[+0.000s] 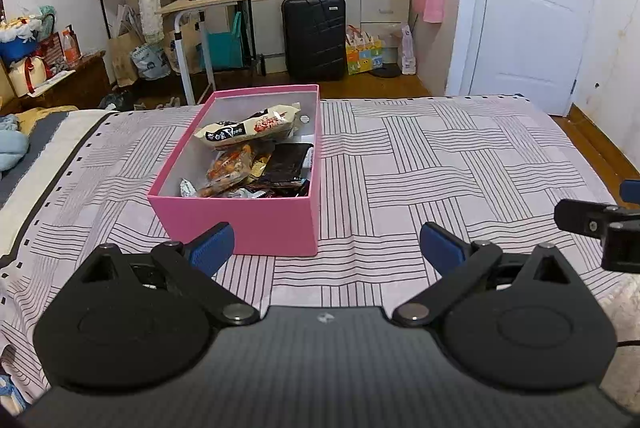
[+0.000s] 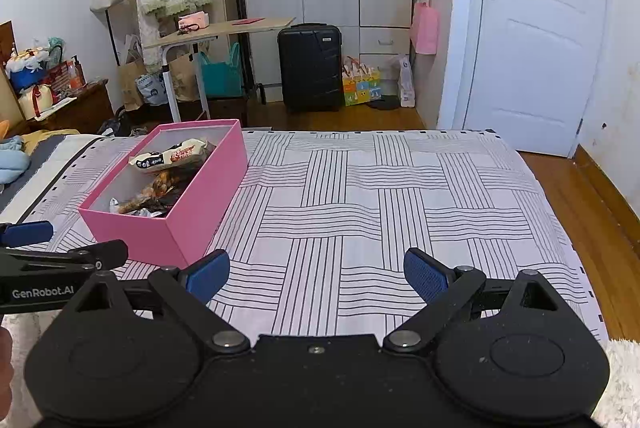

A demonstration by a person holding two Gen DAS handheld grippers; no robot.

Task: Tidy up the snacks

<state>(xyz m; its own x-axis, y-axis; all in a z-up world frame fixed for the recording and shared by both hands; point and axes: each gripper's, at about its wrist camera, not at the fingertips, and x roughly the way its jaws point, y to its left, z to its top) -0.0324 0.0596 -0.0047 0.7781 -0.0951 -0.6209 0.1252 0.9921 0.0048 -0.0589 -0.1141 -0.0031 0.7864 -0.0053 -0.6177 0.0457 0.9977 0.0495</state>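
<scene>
- The bed cover [image 1: 440,156], pink with woven black lines, carries the pink box [image 1: 256,224]; no loose snack shows on it around the box.
- The pink box stands open, lidless, filled with snack packets [image 1: 256,156]: a long pale noodle-type bag [image 1: 248,128] on top at its far end, a dark packet [image 1: 286,160] and orange ones below.
- The left gripper [image 1: 326,248] hovers just before the box, fingers spread, empty.
- The right gripper [image 2: 316,274] sits right of the box, likewise spread and empty.
- Risk: the heaped packets may spill if a gripper nudges the light box on the soft bedding.
</scene>
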